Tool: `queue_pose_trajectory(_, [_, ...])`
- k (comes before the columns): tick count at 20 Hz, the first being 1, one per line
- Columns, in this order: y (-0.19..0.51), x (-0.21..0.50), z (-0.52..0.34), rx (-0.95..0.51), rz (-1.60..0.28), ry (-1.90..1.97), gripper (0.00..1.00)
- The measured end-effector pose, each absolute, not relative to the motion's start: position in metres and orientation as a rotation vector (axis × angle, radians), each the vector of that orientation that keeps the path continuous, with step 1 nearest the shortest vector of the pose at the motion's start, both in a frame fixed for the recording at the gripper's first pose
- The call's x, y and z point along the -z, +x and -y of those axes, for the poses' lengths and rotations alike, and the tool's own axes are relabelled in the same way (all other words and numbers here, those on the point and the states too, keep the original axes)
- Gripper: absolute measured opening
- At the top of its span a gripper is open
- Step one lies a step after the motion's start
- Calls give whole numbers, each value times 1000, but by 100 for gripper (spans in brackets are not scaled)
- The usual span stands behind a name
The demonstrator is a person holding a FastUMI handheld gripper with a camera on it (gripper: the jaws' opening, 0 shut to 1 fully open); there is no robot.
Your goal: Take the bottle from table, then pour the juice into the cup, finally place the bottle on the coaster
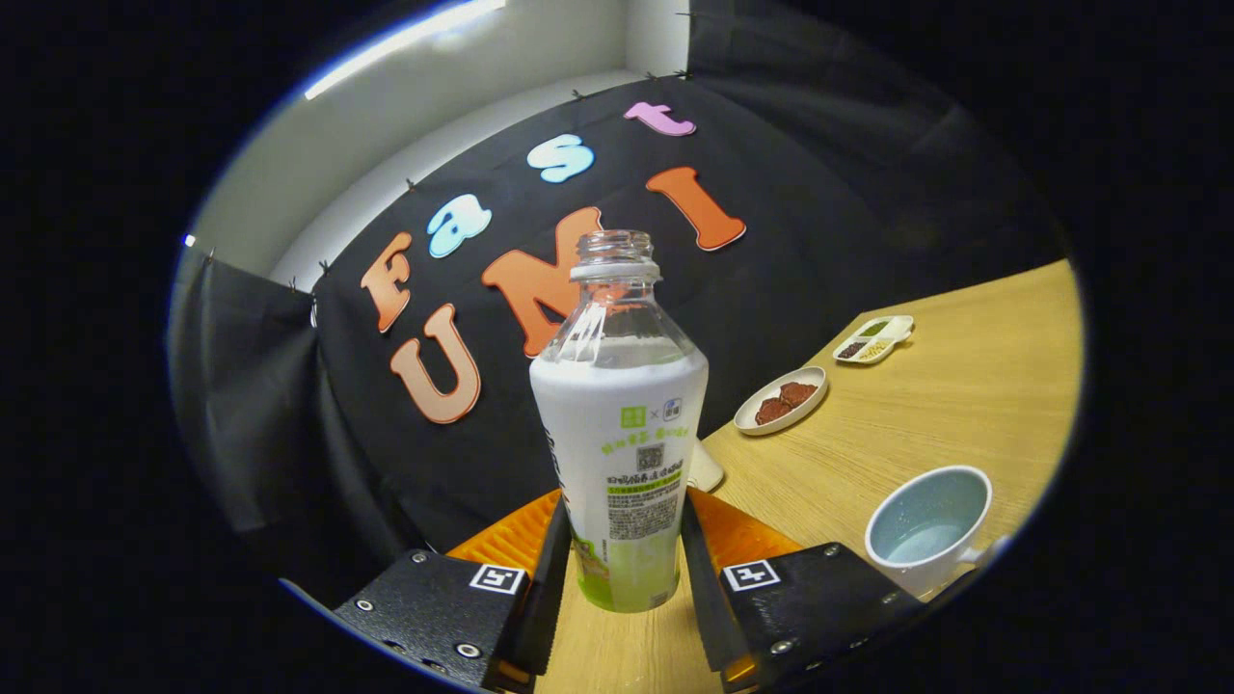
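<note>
The jaws (622, 569) clamp both sides of an uncapped clear plastic bottle with a white-and-green label (622, 434), centre frame. Its long axis stands upright in the view, open neck toward the top. At lower right a pale blue cup (927, 528) sits on the tilted wooden counter (964, 395); further up, a white oval plate of brown pieces (781, 400).
</note>
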State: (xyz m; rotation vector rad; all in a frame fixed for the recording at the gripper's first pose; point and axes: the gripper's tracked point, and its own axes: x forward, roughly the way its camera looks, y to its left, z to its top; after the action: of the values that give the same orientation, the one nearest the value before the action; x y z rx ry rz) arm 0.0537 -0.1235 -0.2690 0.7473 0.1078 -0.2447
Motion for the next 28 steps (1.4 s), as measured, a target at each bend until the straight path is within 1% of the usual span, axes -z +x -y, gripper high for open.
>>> queue_pose_trajectory(5, [54, 280, 129, 247, -158, 499, 60])
queue_pose_trajectory(6, [56, 281, 129, 234, -162, 462, 60])
queue_pose_trajectory(10, [74, 292, 128, 255, -215, 280, 60])
queue_pose_trajectory(16, [83, 322, 118, 219, -322, 94, 61])
queue_pose_trajectory(19, [82, 342, 113, 193, -379, 96, 61])
queue_pose_trajectory(28, [81, 373, 119, 215, -450, 124, 61])
